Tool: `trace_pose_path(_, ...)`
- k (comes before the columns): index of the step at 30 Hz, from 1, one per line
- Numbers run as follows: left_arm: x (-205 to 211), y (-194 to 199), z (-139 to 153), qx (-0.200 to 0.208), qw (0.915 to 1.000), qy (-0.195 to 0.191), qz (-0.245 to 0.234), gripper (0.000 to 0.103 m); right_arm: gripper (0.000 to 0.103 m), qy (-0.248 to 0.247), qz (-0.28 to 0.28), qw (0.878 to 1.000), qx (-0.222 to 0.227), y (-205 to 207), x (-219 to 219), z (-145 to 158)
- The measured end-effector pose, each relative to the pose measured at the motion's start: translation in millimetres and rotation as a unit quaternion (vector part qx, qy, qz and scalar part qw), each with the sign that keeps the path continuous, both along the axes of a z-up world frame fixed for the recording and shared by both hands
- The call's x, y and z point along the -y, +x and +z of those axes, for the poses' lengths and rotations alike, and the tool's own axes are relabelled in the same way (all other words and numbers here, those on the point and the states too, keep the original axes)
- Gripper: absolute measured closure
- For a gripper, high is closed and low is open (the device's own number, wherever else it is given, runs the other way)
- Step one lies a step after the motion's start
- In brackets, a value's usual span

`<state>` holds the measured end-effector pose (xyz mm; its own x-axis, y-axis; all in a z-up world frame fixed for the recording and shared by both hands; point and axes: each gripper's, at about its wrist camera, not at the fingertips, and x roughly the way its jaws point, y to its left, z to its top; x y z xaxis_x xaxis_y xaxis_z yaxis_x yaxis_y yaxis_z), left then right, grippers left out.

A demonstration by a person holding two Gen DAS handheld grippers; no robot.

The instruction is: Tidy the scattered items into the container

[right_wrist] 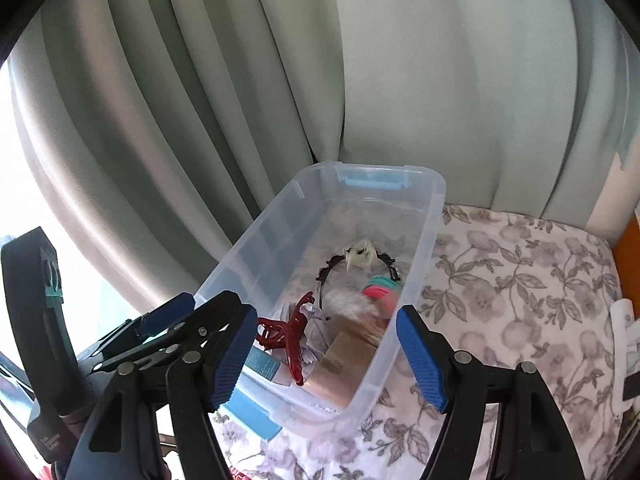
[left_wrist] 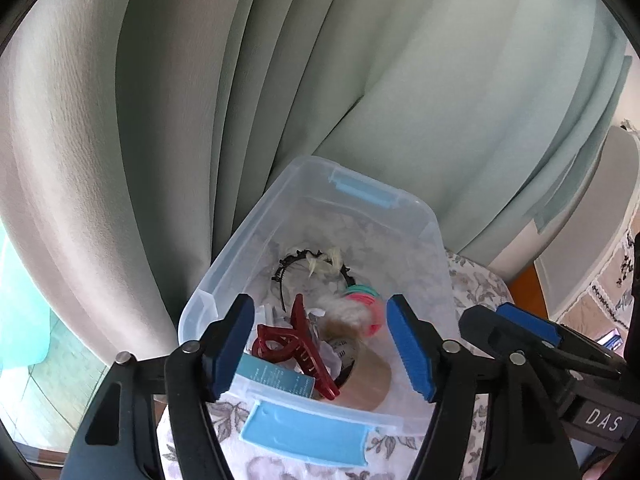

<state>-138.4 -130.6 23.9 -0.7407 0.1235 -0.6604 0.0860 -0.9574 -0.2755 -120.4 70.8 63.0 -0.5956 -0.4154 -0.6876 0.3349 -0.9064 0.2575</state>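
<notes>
Both claws stand released, nothing between the pads: left gripper (left_wrist: pixel 322 350) and right gripper (right_wrist: pixel 328 354) hover over the clear container's (left_wrist: pixel 224 256) near end. Judged step: deposit completed; next calls for withdrawing to check for strays. Contents, largest first: tape roll (left_wrist: pixel 366 380), black headband (left_wrist: pixel 298 266), red claw clip (left_wrist: pixel 300 346), coloured hair ties (left_wrist: pixel 368 304).
</notes>
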Motion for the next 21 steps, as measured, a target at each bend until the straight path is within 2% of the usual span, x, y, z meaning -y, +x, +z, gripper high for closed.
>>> trace_pose_path(2, -3, 3, 4, -0.004, 1.0000, 0.001, -0.001, 0.028, 0.017, 0.000, -0.003, 1.000, -0.004, 5, -6, 3)
trace_pose_path(9, -18, 17, 21, -0.017, 0.9997, -0.015, -0.012, 0.021, 0.011, -0.011, -0.018, 1.000, -0.018, 25, -27, 13)
trace_pose_path(11, -24, 21, 25, -0.022, 0.9992, -0.031, -0.009, 0.018, 0.003, -0.010, -0.031, 0.999, -0.021, 30, -34, 14)
trace_pose_path(13, -32, 25, 29, -0.026, 0.9983, -0.051, -0.009, 0.016, 0.002, -0.012, -0.040, 0.999, -0.024, 35, -43, 14)
trace_pose_path(19, -56, 34, 38, -0.039, 0.9958, -0.077, -0.029, 0.014, 0.000, -0.027, -0.060, 0.997, -0.034, 53, -72, 17)
trace_pose_path(21, -68, 38, 41, -0.047, 0.9933, -0.097, -0.041, 0.010, 0.000, -0.028, -0.070, 0.996, -0.039, 59, -82, 18)
